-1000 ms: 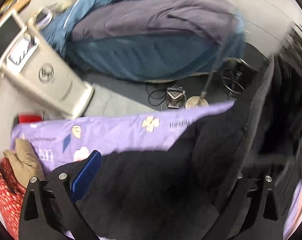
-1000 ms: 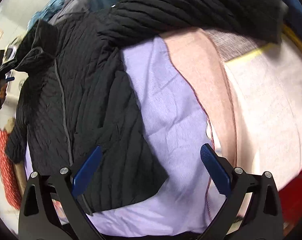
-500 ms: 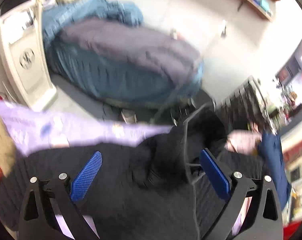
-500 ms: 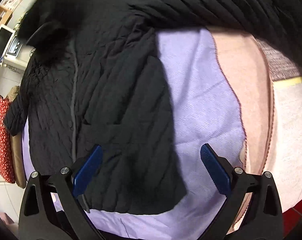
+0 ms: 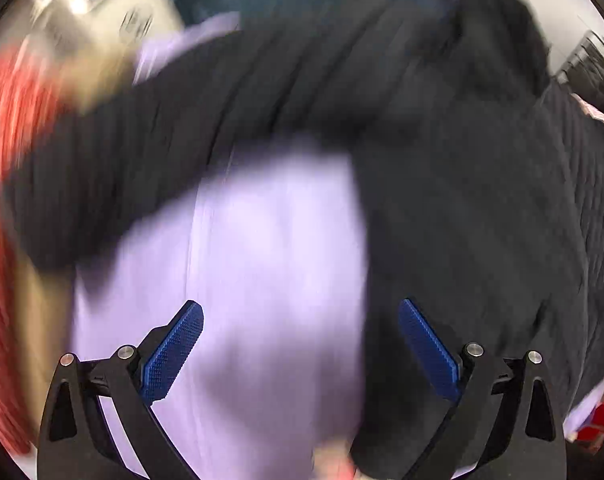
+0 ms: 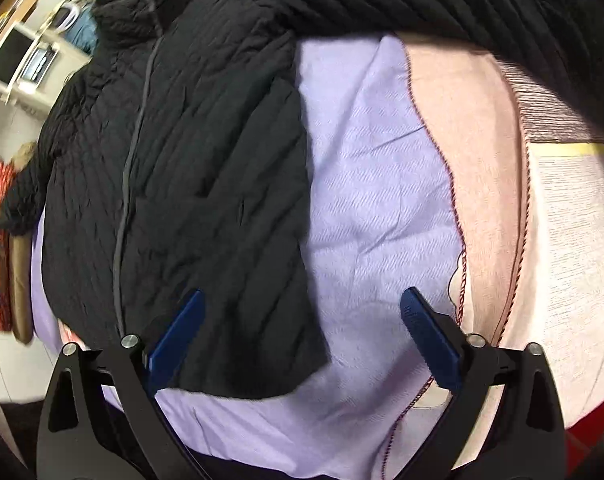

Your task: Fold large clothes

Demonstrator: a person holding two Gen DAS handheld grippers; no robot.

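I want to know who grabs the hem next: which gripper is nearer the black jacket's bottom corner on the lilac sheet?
Right. The right gripper straddles that corner of the black jacket, jaws closing. The left gripper hovers over lilac sheet, beside the jacket's edge.

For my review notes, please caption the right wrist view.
Right gripper, its jaws closing, above the black quilted jacket's corner on a lilac sheet.

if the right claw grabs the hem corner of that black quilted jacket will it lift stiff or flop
Probably flop: the black quilted jacket lies creased and draped over the lilac sheet, so a corner lift likely trails the rest. Its padded quilting suggests bulk, so folds may spring back. The right claw, jaws closing, straddles the hem but grips nothing.
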